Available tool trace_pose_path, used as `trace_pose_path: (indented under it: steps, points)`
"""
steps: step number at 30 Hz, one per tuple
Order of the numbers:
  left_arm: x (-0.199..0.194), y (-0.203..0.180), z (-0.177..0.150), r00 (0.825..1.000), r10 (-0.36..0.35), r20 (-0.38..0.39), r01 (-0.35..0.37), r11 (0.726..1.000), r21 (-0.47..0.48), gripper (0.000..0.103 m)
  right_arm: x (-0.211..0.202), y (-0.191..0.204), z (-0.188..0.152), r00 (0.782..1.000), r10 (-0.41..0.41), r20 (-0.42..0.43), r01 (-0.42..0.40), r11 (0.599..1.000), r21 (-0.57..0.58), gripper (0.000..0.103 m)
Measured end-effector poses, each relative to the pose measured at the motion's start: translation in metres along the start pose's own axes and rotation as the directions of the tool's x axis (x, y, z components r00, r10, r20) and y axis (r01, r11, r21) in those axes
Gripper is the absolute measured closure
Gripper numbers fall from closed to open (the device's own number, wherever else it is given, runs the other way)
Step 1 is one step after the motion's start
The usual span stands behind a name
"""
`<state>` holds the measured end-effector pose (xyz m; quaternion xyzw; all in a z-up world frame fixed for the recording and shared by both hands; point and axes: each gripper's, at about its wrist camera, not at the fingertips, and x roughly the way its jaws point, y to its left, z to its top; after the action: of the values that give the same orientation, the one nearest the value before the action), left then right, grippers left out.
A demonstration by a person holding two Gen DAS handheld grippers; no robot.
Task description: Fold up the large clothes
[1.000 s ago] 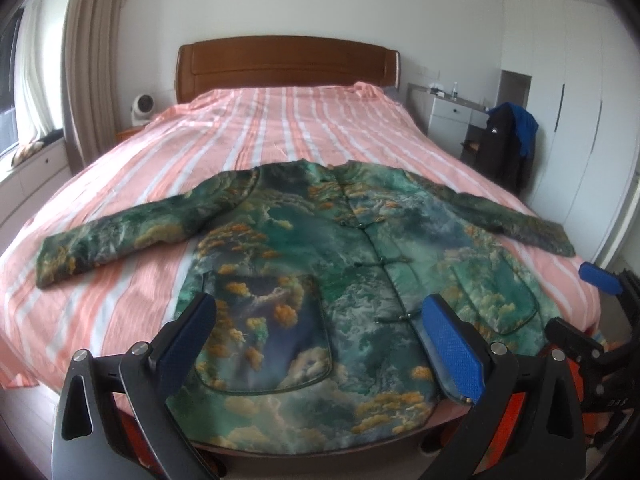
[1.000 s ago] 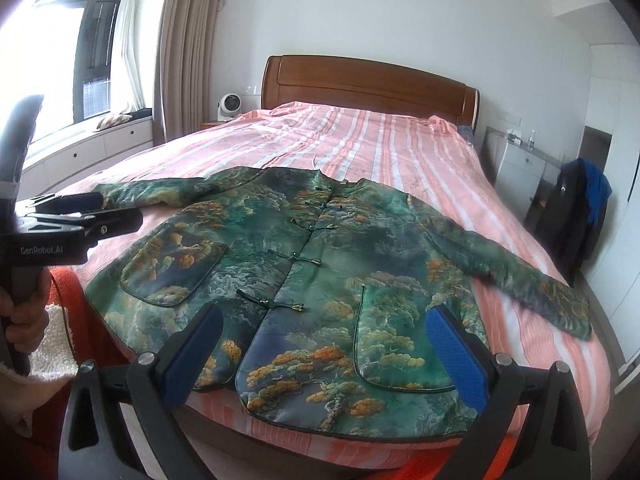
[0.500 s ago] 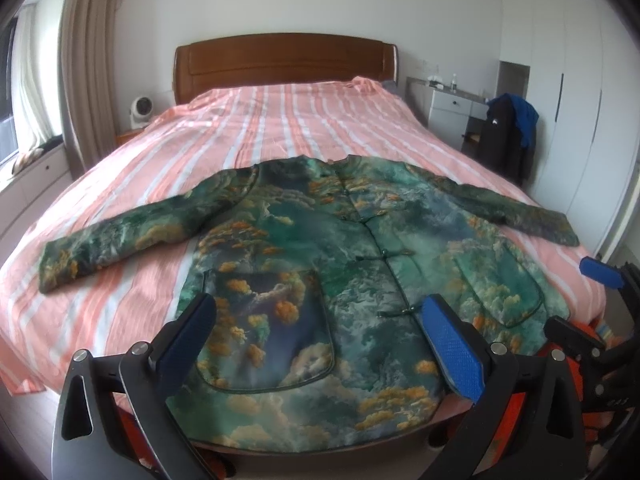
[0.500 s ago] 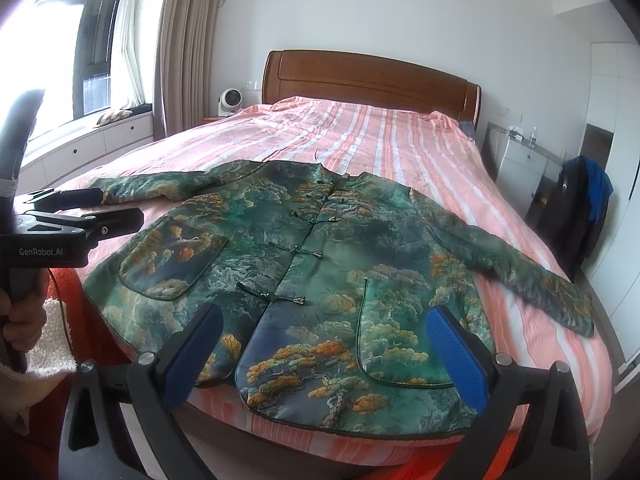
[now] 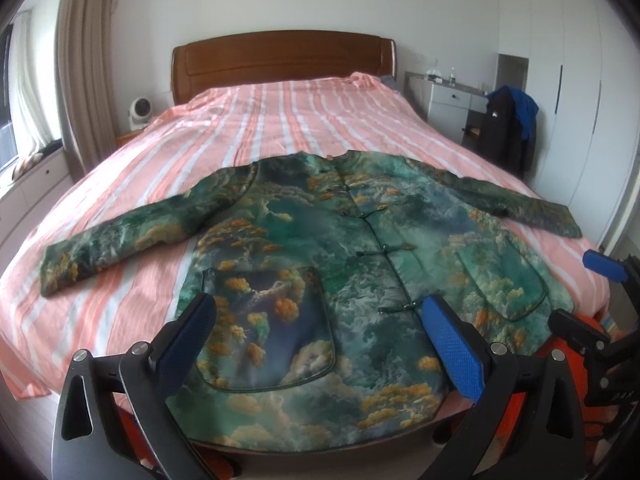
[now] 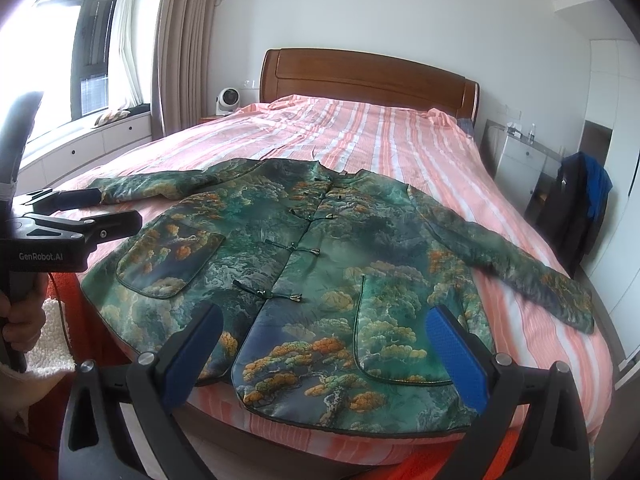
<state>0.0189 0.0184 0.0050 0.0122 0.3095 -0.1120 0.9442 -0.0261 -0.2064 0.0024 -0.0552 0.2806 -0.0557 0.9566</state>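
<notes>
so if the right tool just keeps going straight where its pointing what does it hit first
Most likely the green jacket. The right tool, open and empty, points at the jacket's lower front near its hem, at the foot of the bed. Nothing shows between them, though depth is hard to judge in the fisheye view.

Both viewpoints slightly higher above jacket (image 5: 320,264)

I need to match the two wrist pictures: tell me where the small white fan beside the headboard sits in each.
Left wrist view: white fan at upper left, left of the wooden headboard.
Right wrist view: fan left of top centre, again just left of the headboard.
Shared landmark: the headboard.
</notes>
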Motion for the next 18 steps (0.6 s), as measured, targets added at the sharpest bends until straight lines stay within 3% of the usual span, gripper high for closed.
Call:
trace_pose_path:
  steps: [12, 15, 18]
  points:
    - [0.002, -0.001, 0.0, 1.0, 0.003, -0.004, -0.003, 1.0, 0.023, 0.001, 0.009, -0.009, -0.004, 0.999, 0.02, -0.028, -0.02, 0.999, 0.026, 0.002]
    - [0.002, -0.001, 0.0, 1.0, 0.013, 0.001, -0.013, 0.999, 0.038, 0.001, 0.016, -0.036, -0.001, 0.997, 0.068, -0.038, -0.063, 0.991, 0.117, 0.002]
    - [0.002, 0.0, -0.001, 1.0, 0.019, 0.0, -0.019, 0.999, 0.041, 0.001, 0.026, -0.105, 0.004, 0.998, 0.067, 0.004, -0.066, 0.97, 0.236, 0.002]
